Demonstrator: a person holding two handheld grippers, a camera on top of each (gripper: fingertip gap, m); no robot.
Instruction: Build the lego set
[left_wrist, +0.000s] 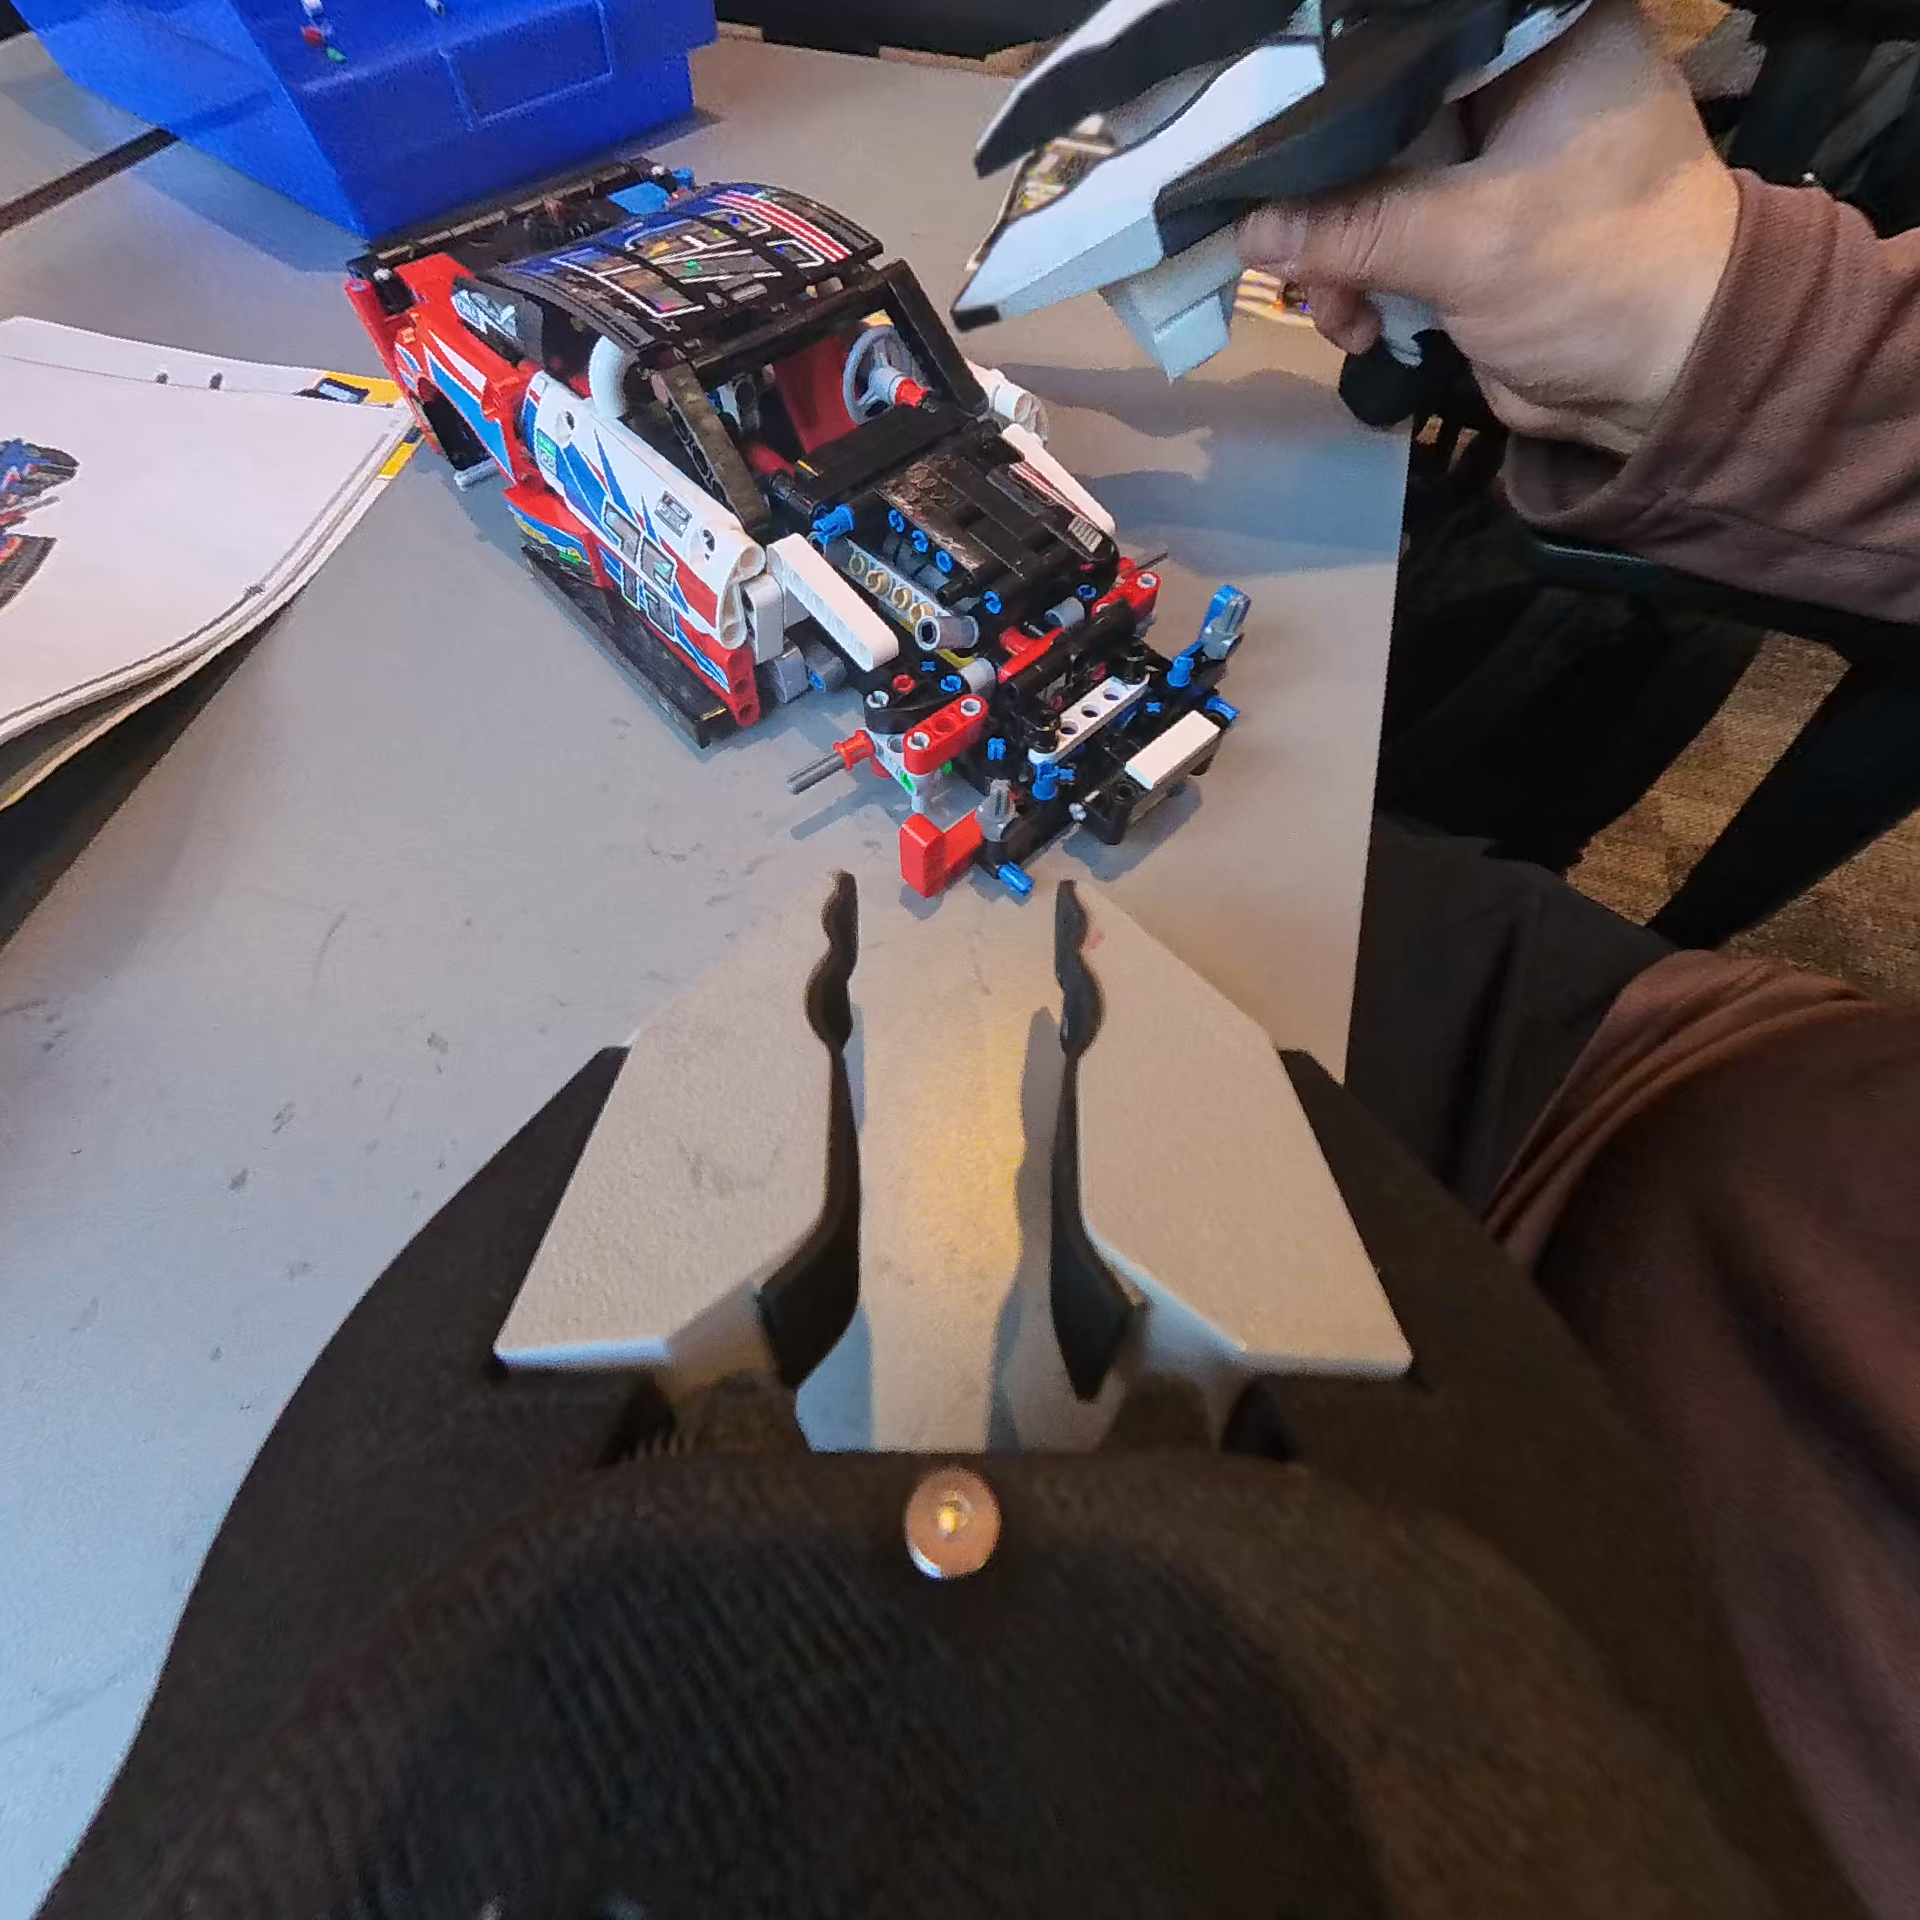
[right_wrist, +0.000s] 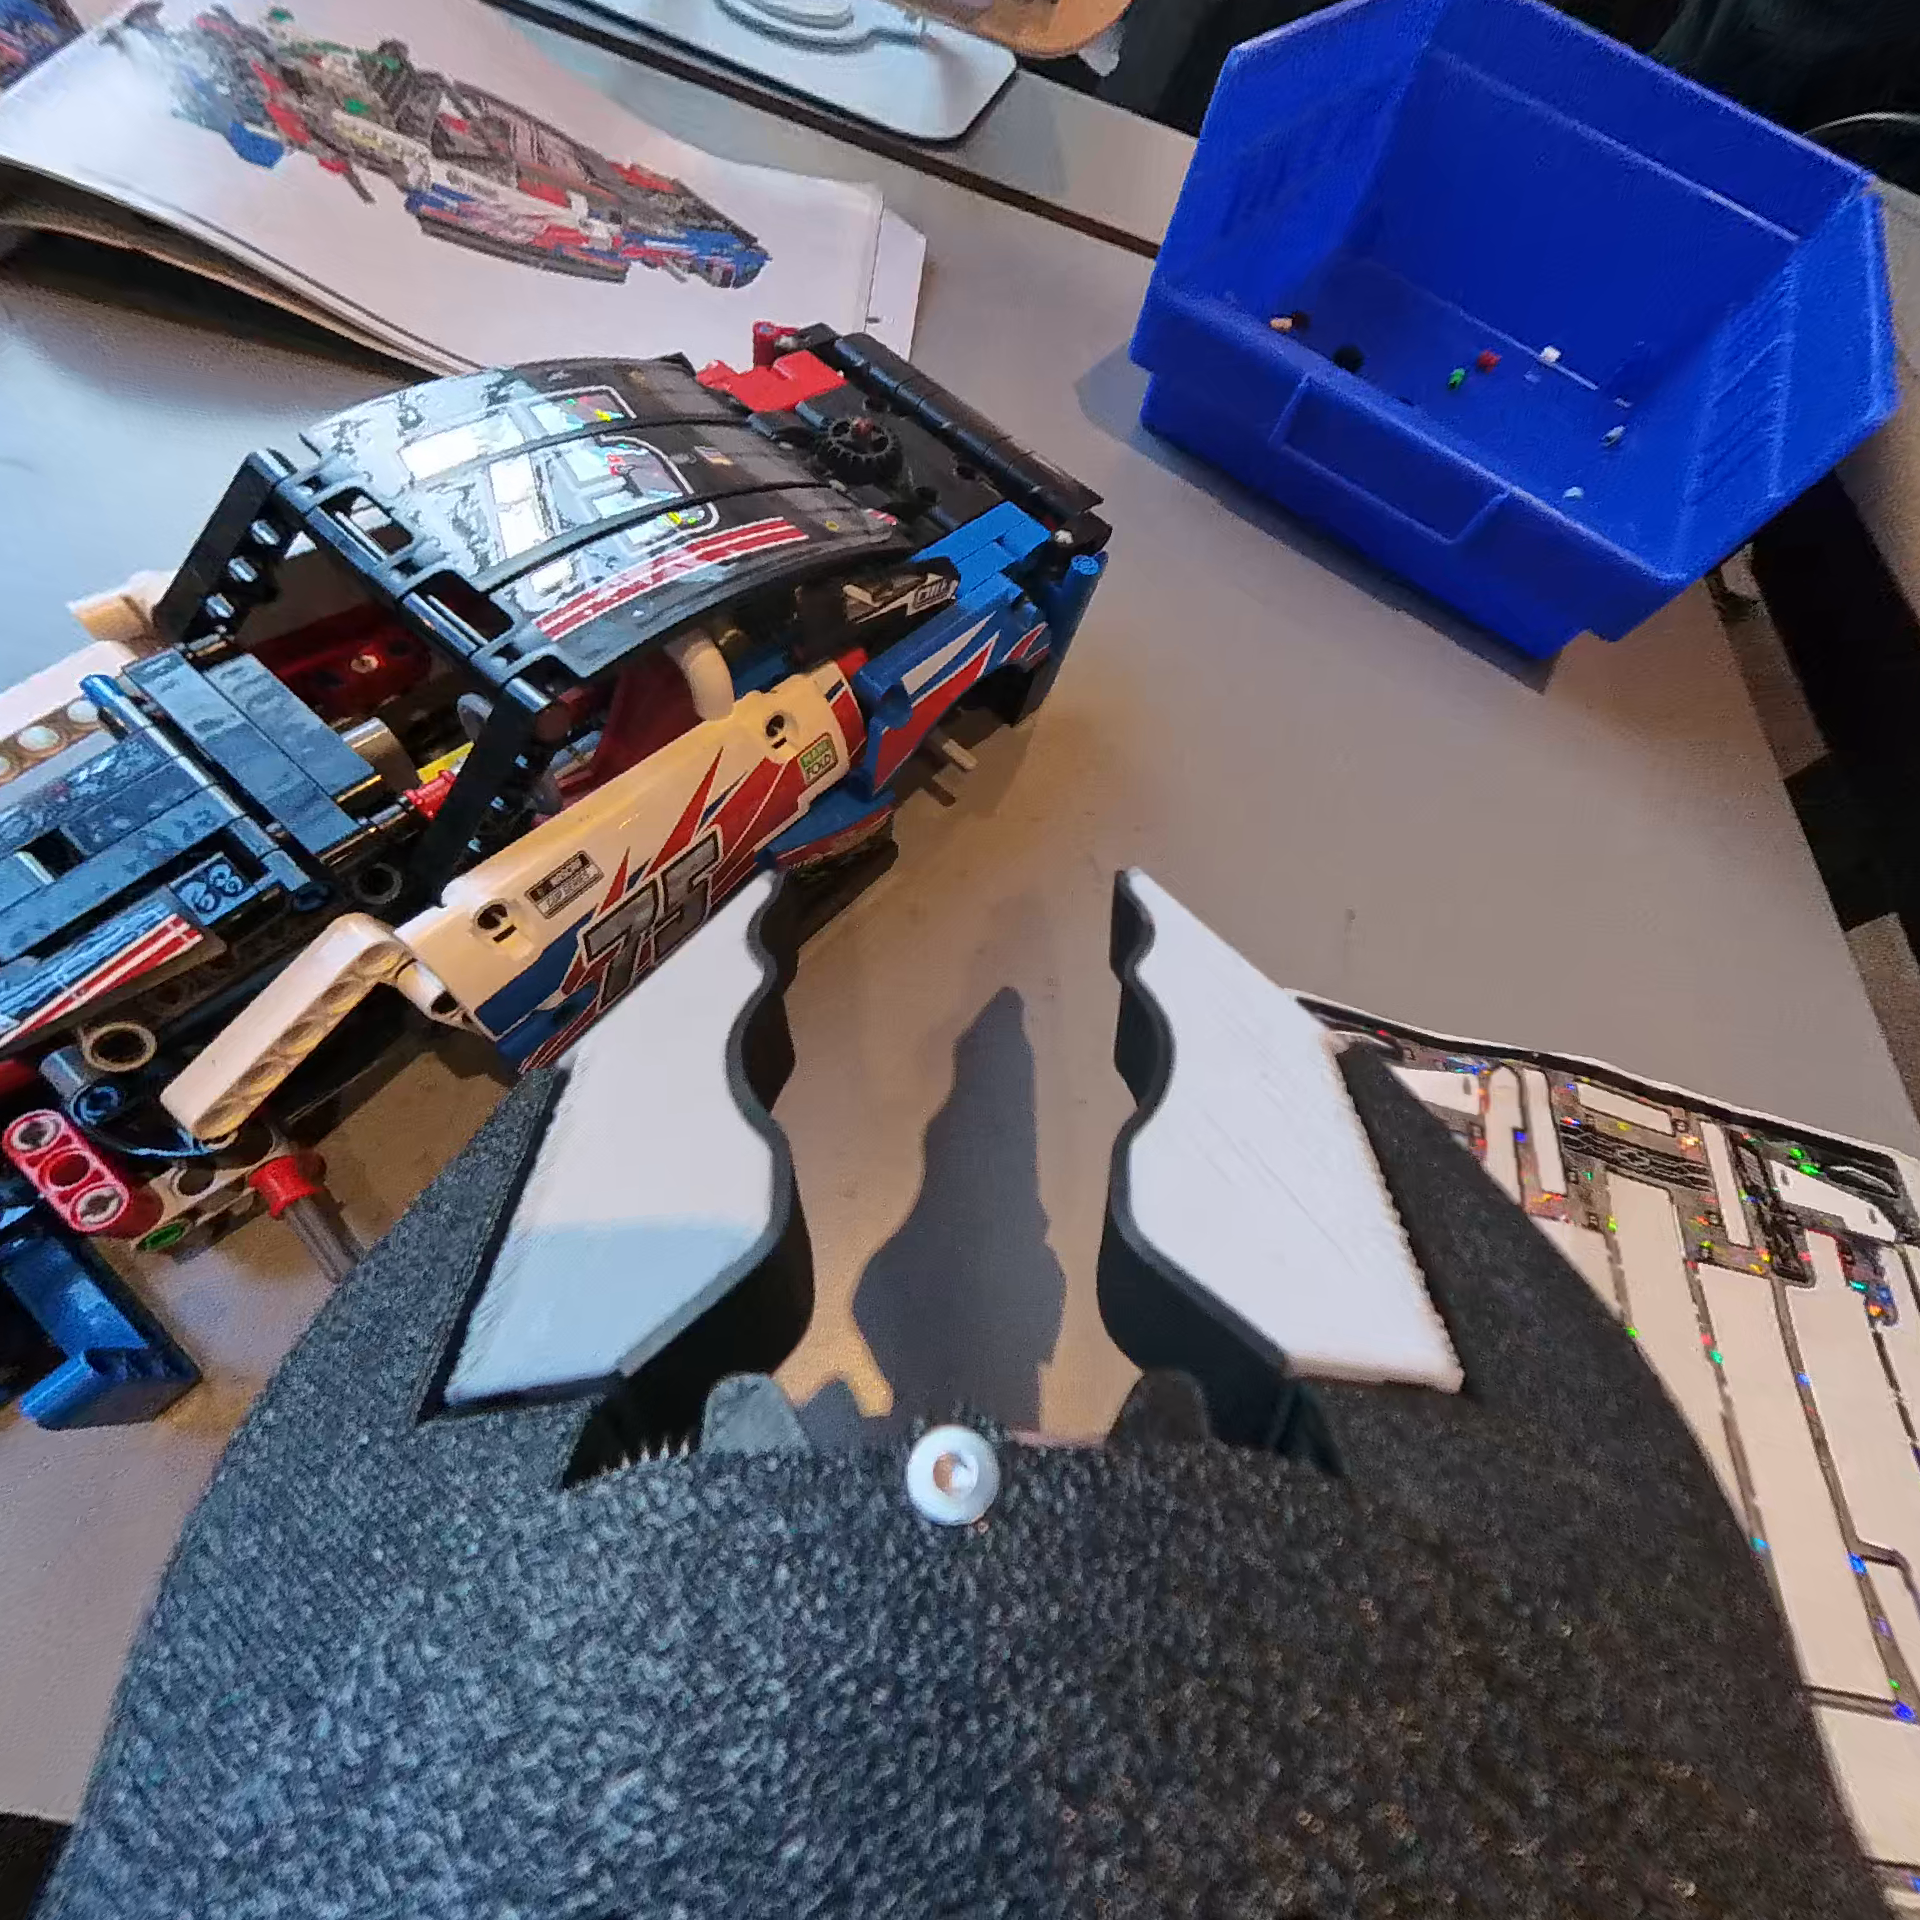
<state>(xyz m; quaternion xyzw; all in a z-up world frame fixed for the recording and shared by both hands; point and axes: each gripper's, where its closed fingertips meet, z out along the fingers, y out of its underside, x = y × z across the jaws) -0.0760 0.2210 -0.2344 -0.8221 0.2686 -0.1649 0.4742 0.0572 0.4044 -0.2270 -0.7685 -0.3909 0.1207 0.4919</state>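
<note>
Risk lay at the lego car (left_wrist: 769, 488), parked mid-counter (left_wrist: 312, 1039) with its exposed nose (thin pins, loose-looking axles) nearest the left claw (left_wrist: 956, 904). Both claws were spread and empty; the right claw (right_wrist: 945, 904) hovered beside its flank, where a careless nudge might have dislodged pieces.

The right gripper (right_wrist: 945, 914), white fingers on a black textured body, hangs empty above the grey table (right_wrist: 1299, 790), jaws spread apart. Just left of it lies the partly built red, white, blue and black lego race car (right_wrist: 540, 665). A blue plastic bin (right_wrist: 1538, 312) holding a few tiny pieces stands far right. An open instruction booklet (right_wrist: 436, 177) lies far left; a glittery sticker sheet (right_wrist: 1714, 1299) lies near right.
</note>
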